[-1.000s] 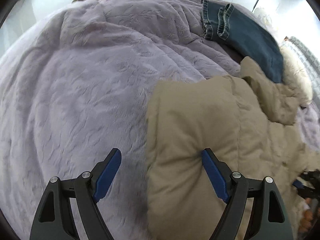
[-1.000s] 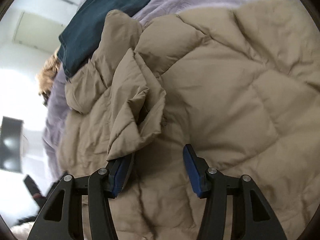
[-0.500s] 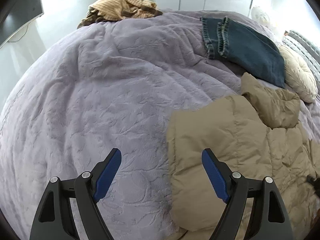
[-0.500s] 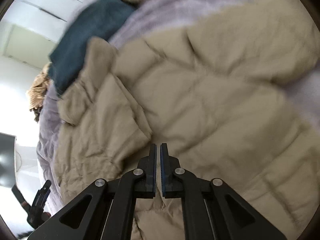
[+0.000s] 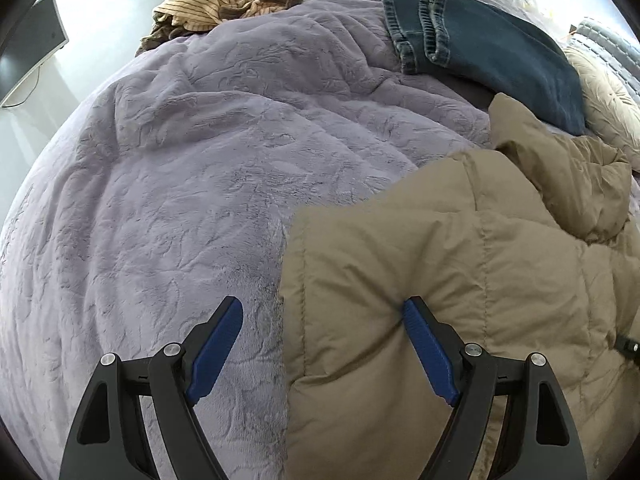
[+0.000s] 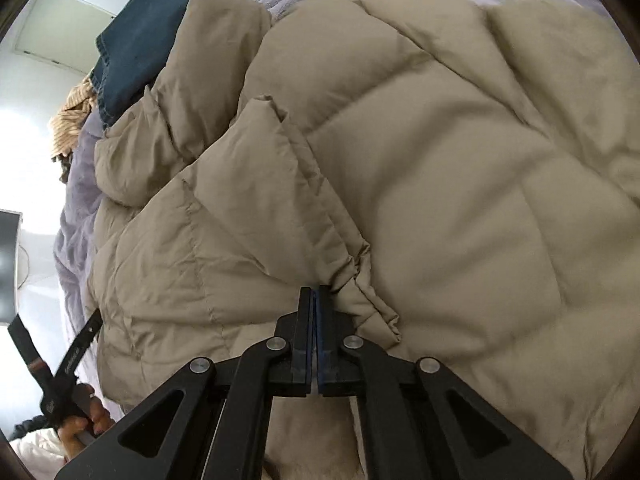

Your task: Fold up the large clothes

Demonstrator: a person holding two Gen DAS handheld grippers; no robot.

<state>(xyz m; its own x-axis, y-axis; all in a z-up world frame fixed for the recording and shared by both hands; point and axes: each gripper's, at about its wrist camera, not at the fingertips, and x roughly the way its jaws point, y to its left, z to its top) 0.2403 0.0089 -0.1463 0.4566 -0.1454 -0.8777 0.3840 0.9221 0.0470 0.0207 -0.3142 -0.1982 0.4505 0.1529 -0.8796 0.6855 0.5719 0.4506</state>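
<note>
A tan quilted puffer jacket [image 5: 460, 280] lies on a lilac plush bedspread [image 5: 180, 180]. My left gripper [image 5: 324, 344] is open and straddles the jacket's left edge, with the right finger [image 5: 428, 352] pressed into the fabric. In the right wrist view my right gripper [image 6: 313, 300] is shut on a gathered fold of the jacket [image 6: 440, 200], next to the sleeve cuff [image 6: 360, 276]. The left gripper's tool and the hand holding it show at the left edge [image 6: 72, 364].
Folded blue jeans [image 5: 488, 48] lie at the bed's far right, and also show in the right wrist view [image 6: 136, 40]. A striped tan garment [image 5: 224, 0] is heaped at the far edge. A cream cushion [image 5: 608, 96] sits at the right.
My right gripper went from open around the sleeve to shut on its fabric. My left gripper lifted back, then came down again onto the jacket's left edge, still open.
</note>
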